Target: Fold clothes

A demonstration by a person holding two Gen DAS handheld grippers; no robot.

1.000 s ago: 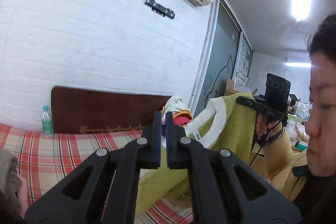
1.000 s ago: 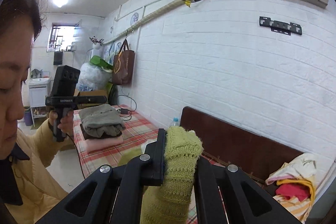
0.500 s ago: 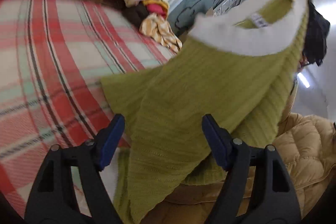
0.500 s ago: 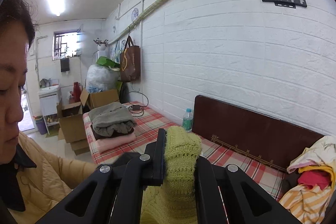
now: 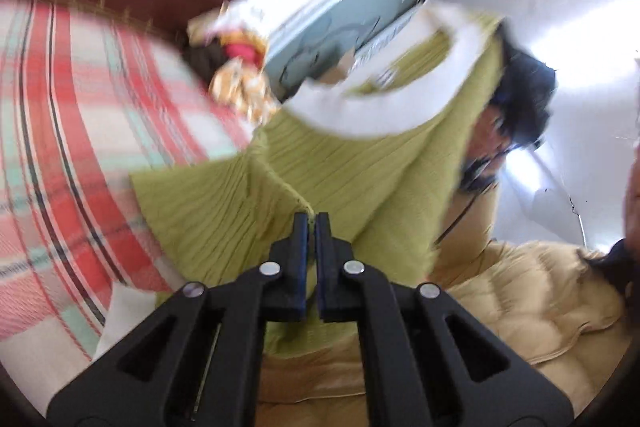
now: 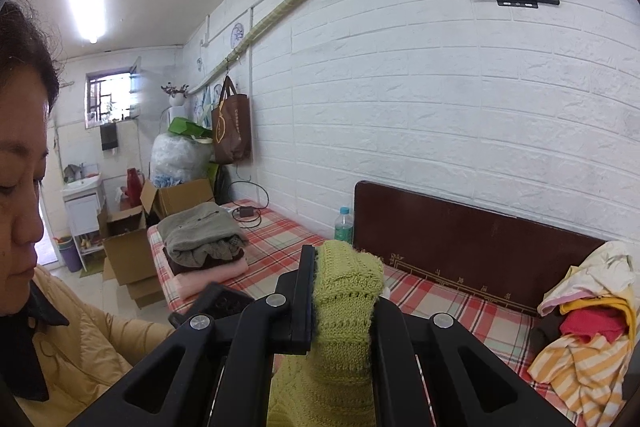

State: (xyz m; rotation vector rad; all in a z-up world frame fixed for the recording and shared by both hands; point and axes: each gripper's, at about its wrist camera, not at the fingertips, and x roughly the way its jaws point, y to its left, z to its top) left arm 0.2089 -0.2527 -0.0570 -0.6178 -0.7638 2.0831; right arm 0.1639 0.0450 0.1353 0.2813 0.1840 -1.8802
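A green knit sweater [image 5: 360, 179] with a white collar [image 5: 384, 119] hangs in the air over the plaid bed. My left gripper [image 5: 311, 223] is shut on a thin fold of the sweater's body, low down. My right gripper [image 6: 344, 267] is shut on a thick bunch of the same sweater [image 6: 344, 291], held up high near the shoulder. It shows in the left wrist view as a dark shape [image 5: 520, 95] behind the sweater's top edge. The left wrist view is blurred.
The bed [image 6: 280, 247] has a red plaid sheet and a dark headboard [image 6: 460, 227]. A folded stack of clothes [image 6: 204, 243] lies at its far end. A heap of unfolded clothes [image 6: 588, 311] lies at the right. A water bottle [image 6: 343, 225] stands by the wall. The person's face is close at left.
My left gripper was shut and empty, then opened around the sweater's lower body, and now has shut on a fold of it. My right gripper has kept its hold up high.
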